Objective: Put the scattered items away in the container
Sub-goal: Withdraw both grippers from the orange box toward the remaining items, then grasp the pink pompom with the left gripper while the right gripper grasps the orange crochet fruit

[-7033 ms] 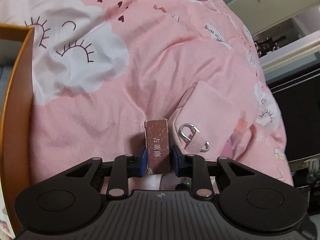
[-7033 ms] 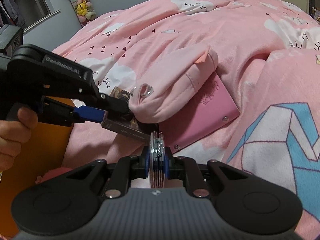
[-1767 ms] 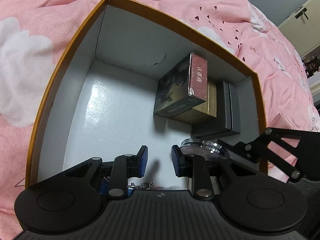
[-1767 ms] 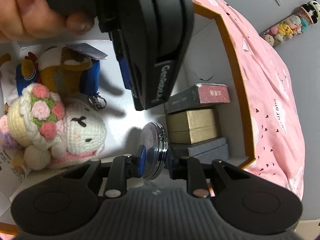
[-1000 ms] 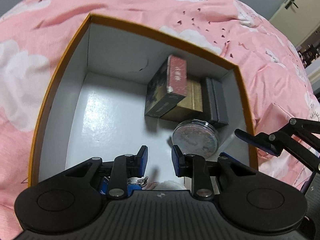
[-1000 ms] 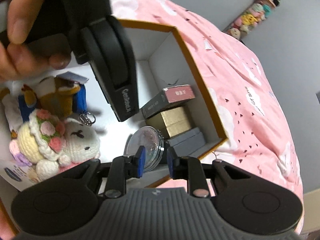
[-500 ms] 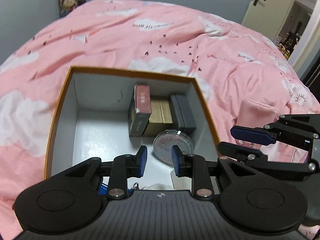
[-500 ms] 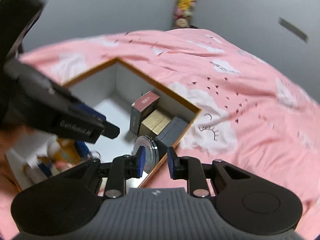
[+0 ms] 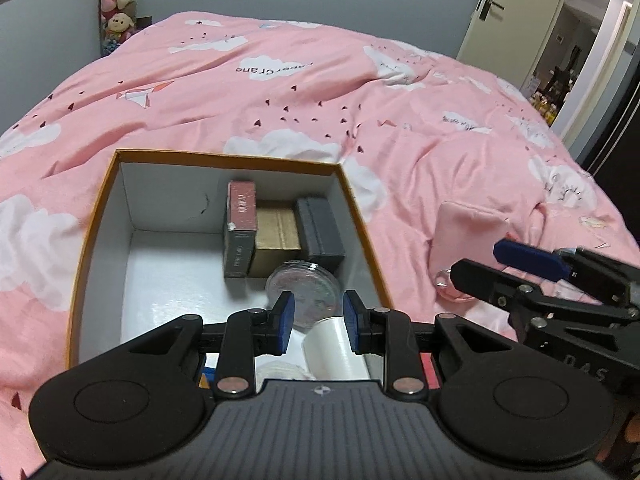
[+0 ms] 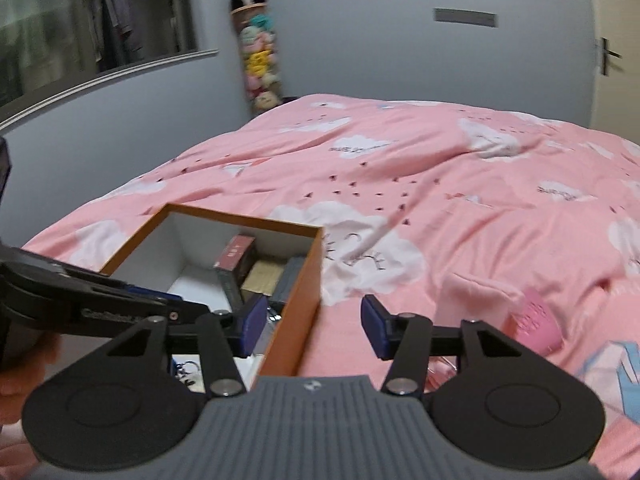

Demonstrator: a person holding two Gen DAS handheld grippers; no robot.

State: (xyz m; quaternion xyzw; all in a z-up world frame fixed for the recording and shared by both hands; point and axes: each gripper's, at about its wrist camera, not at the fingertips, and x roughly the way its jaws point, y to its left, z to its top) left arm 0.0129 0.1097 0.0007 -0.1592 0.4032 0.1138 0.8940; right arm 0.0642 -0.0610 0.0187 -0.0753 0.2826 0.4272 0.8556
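Right of the box, the pink pouch on the bed looks soft and light; best pinched at a folded edge. The right gripper, jaws just opened, holds nothing; the left gripper is also apart and empty.

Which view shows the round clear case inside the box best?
The left wrist view: the round clear case lies in the orange box, below the three small boxes. In the right wrist view the box wall hides it.
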